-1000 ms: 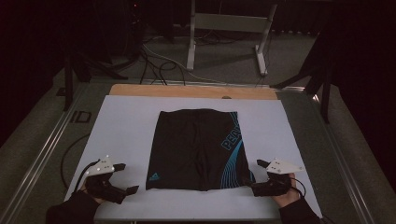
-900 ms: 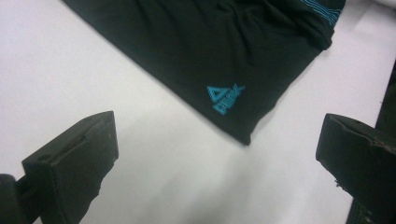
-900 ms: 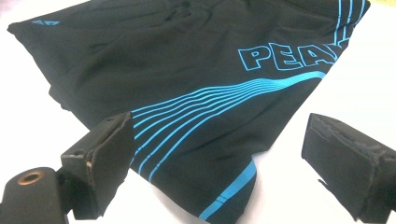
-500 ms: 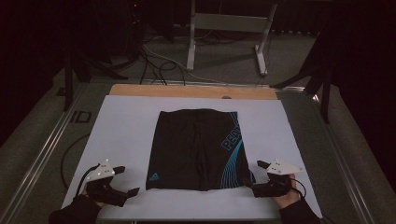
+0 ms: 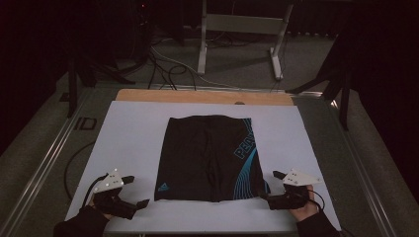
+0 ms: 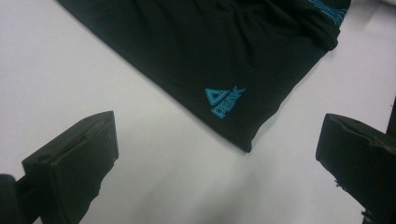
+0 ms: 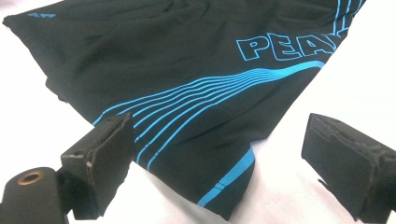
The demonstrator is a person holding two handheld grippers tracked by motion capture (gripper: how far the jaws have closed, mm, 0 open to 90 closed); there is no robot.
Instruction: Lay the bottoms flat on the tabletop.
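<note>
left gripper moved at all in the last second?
Yes. The left gripper has drifted back toward the near table edge and slightly outward, away from the shorts' near-left hem corner. Its fingers are open; the shorts lie unmoved.

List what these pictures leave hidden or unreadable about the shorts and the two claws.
- Shorts: the underside lies against the white sheet in the high view; its back print is hidden.
- Side lettering: cut off by the top edge in the right gripper view; too small to read in the high view.
- Waistband: cut off by the top edge in both gripper views.
- Right claw: whether its near tip touches the hem is too dark to tell from above.
</note>
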